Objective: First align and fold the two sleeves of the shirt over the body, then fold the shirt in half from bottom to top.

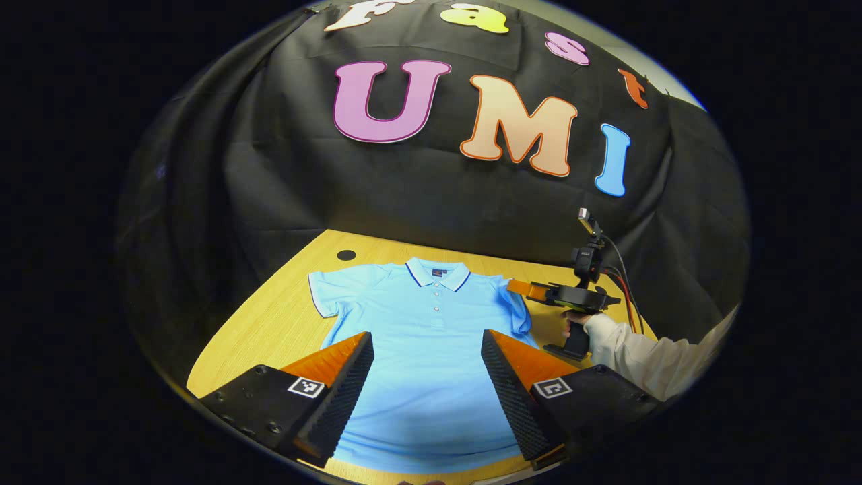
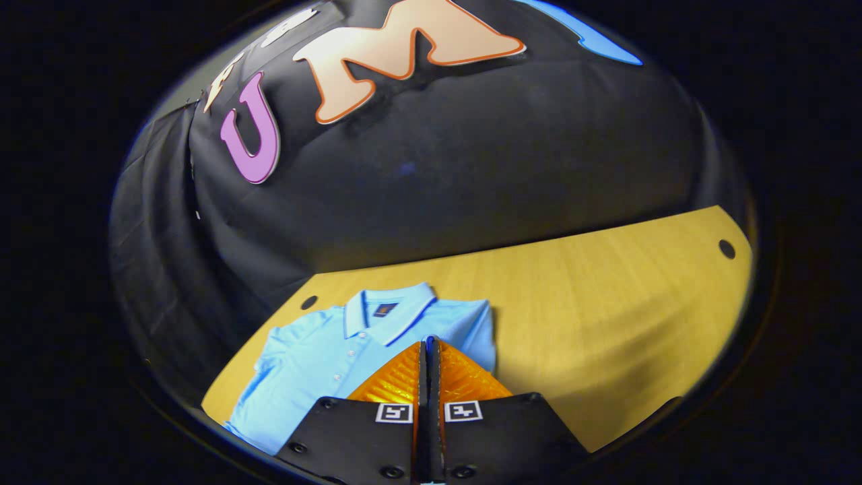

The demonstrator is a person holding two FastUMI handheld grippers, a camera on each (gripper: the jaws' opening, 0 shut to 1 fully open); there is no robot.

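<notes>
Your left gripper [image 1: 425, 350] hangs with its fingers wide apart above the shirt [image 1: 424, 337], which lies flat on the table [image 1: 269, 323]. Your right gripper [image 2: 429, 350] has its fingers pressed together at the shirt's right sleeve [image 1: 515, 306]; I cannot tell if cloth is between them. If the hold is thin, the sleeve may slip and fold crooked.

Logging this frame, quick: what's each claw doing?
Left claw: open above the shirt, holding nothing.
Right claw: closed at the shirt's sleeve; grip on fabric cannot be told.
</notes>
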